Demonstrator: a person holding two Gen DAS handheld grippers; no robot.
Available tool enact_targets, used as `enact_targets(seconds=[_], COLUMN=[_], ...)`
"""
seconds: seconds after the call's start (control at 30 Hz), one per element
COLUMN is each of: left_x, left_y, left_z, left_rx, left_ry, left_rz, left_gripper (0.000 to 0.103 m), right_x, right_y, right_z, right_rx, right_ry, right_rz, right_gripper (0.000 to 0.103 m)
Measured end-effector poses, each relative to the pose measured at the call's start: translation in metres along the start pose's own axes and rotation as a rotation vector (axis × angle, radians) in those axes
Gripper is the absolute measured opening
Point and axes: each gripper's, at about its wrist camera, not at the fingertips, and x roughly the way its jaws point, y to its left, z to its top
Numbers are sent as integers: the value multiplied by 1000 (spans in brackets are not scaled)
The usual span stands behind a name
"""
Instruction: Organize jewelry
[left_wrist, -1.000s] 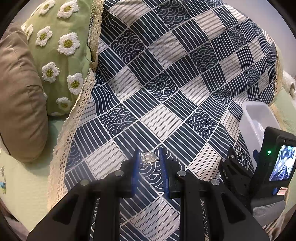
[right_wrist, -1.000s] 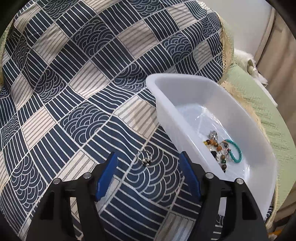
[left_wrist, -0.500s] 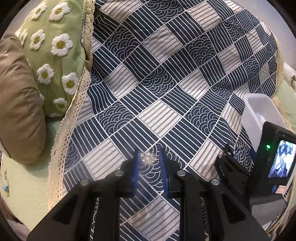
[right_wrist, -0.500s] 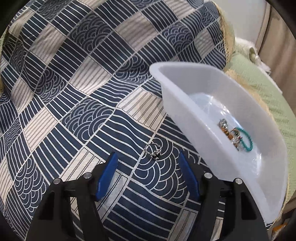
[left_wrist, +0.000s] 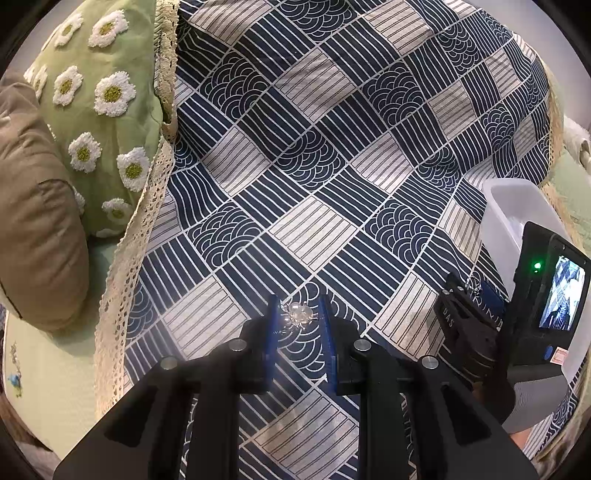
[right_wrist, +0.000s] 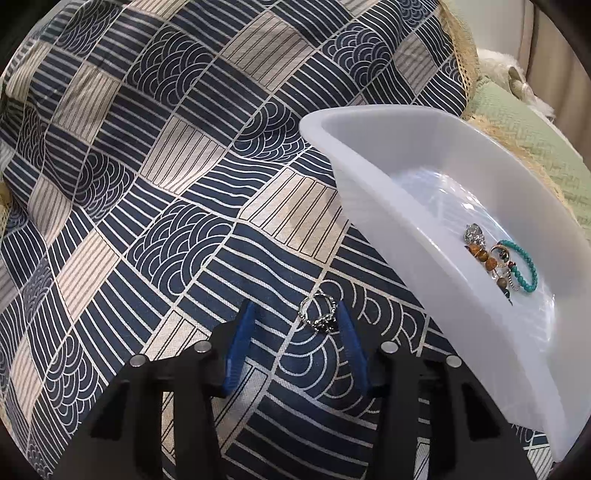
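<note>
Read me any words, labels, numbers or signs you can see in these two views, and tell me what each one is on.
"UAS", roughly; raised letters on the right gripper's black finger, partly blurred.
Small red-and-white sticker on that gripper's body: print too small to read.
Screen on it: shows a camera picture, no readable text.
Cloth, tray, pillow: no text.

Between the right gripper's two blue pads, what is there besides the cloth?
In the right wrist view, a silver ring lies on the patterned cloth between the right gripper pads, beside the right-hand pad; its jaws have just been closing.
</note>
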Motion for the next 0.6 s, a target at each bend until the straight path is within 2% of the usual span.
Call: enact_targets(seconds=[0.13, 0.2, 0.6], left_x=[0, 0, 1], left_y=[0, 0, 1], left_z=[0, 0, -1], left_rx=[2, 2, -2], left_ry=[1, 1, -1], left_rz=[-1, -2, -2], left_gripper=[20, 20, 20], right_x=[2, 1, -6], right_y=[-4, -3, 5], right_z=[4, 4, 2], right_rx=[20, 19, -18], right_ry=[4, 0, -23], right_rz=[27, 43, 28], right_gripper=[31, 22, 21])
